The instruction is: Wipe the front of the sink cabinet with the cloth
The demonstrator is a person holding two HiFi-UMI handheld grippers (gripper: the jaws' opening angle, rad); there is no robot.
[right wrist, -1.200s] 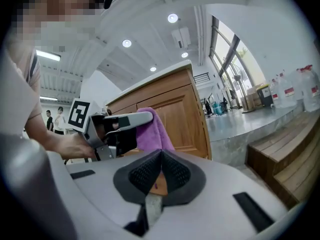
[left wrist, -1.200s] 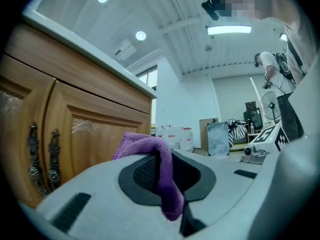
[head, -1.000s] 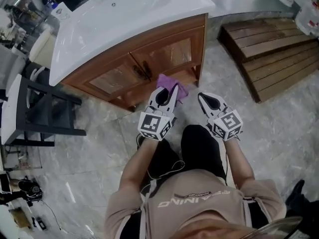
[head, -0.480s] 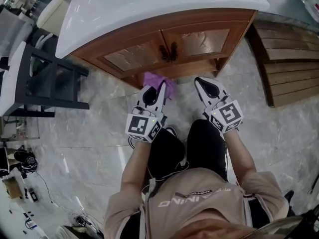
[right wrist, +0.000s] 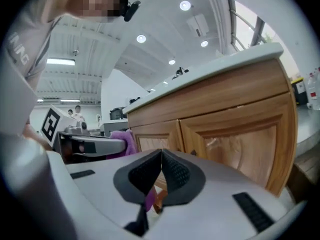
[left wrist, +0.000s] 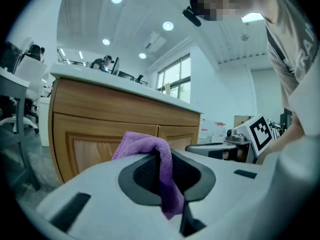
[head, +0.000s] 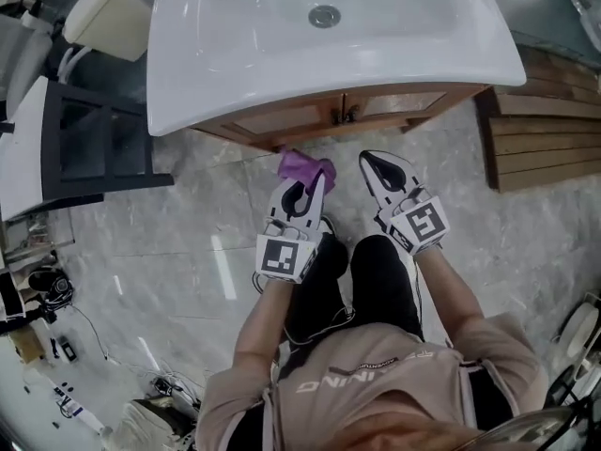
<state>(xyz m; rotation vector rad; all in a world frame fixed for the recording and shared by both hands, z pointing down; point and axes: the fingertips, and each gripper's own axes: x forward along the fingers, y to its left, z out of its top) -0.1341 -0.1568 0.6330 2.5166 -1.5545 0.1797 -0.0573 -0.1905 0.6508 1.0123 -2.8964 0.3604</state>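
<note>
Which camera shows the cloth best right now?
The left gripper view: the cloth sits at its centre, pinched in the left claw. The head view shows only a small bunch beyond that claw; the right gripper view catches just an edge.

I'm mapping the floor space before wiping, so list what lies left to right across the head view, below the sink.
Black frame stand → left tongs, shut on the purple cloth → right tongs, shut and empty → wooden steps.
</note>
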